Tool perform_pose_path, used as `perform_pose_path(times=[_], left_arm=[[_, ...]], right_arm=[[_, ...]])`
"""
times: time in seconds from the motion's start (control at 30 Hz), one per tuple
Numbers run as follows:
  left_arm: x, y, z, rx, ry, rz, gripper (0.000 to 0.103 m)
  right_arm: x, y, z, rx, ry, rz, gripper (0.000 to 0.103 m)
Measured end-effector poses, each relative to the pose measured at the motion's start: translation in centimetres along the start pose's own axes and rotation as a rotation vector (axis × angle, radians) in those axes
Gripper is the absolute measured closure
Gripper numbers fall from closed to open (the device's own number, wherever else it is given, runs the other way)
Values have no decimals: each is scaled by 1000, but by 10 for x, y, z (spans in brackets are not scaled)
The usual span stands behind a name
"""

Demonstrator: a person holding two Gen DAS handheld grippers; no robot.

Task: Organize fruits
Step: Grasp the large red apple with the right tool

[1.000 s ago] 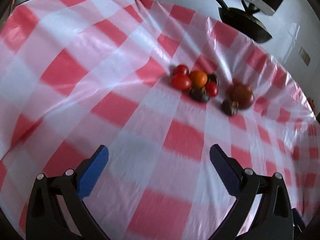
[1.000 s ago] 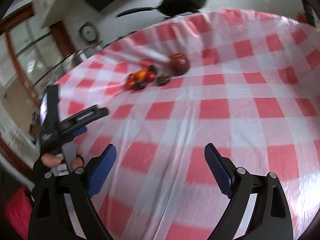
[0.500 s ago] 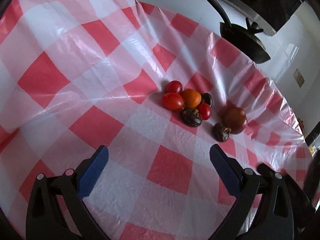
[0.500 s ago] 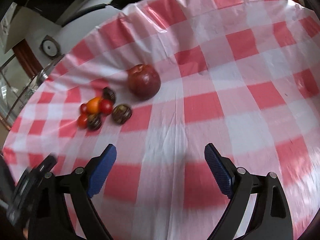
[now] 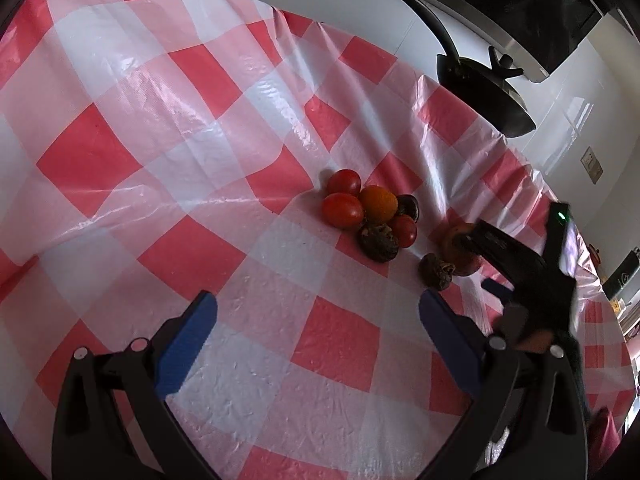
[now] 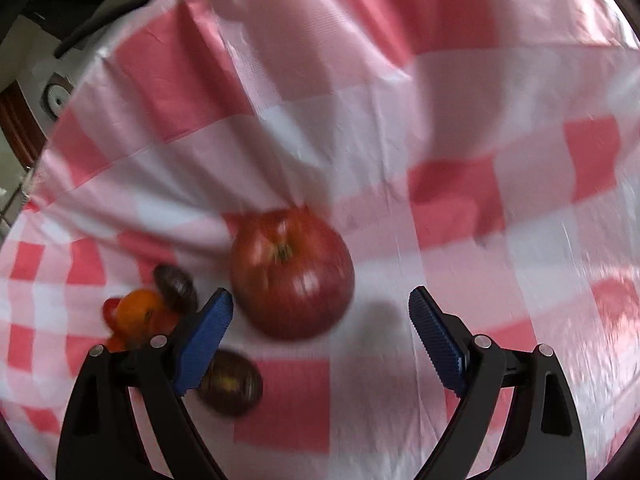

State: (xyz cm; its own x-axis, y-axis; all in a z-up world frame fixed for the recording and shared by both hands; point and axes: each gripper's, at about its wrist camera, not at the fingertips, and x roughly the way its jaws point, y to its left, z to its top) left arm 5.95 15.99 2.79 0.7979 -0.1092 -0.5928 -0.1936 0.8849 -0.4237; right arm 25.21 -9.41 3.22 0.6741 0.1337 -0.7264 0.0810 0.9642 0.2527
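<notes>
In the left wrist view, my left gripper (image 5: 316, 314) is at the bottom of the frame, its jaws spread wide with nothing between the ribbed blue pads (image 5: 188, 342). Below it lies a glossy plastic cloth (image 5: 132, 120) in red and white squares, creased toward the top. Right of centre is a tight cluster of fruit: three smooth red tomatoes (image 5: 342, 209), one matte orange fruit (image 5: 378, 202) and two dark ones, one wrinkled (image 5: 378, 242). A third dark wrinkled fruit (image 5: 436, 271) lies apart, to the right. Just beside it, my right gripper (image 5: 520, 264) partly hides a red apple (image 5: 454, 246). A black pan (image 5: 480, 84) hangs at upper right.

In the right wrist view, which is blurred, my right gripper (image 6: 320, 336) also has its jaws apart, holding nothing. The round, shiny apple (image 6: 292, 276) sits at centre, just above the gap between the pads, stem up. One dark fruit (image 6: 230, 388) lies at lower left, behind the left pad. The cluster is at the left edge.
</notes>
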Motion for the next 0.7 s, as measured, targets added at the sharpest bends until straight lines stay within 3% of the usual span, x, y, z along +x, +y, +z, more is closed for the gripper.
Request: perform_pose_path(times=[0.1,0.13,0.17,0.2,0.47,0.7], left_arm=[[0,0,0,0,1,2,2],[0,0,0,-2,1,2,2],[0,1,0,-5,1,3,2],[0,1,0,-7,2,5,2],[0,2,0,-13,3,10,2],[3,-1,-1,2,28,5,2]], right_arm=[[16,17,5,-77,46,-87,16],[17,21,5,-101,51,-85,20],[17,25,5,-124,51,-81,37],[15,26,4,-151,48,-81,39],[-56,-22,-50,-20,-1,70,40],[-98,-68,-83,111,-61,113,40]])
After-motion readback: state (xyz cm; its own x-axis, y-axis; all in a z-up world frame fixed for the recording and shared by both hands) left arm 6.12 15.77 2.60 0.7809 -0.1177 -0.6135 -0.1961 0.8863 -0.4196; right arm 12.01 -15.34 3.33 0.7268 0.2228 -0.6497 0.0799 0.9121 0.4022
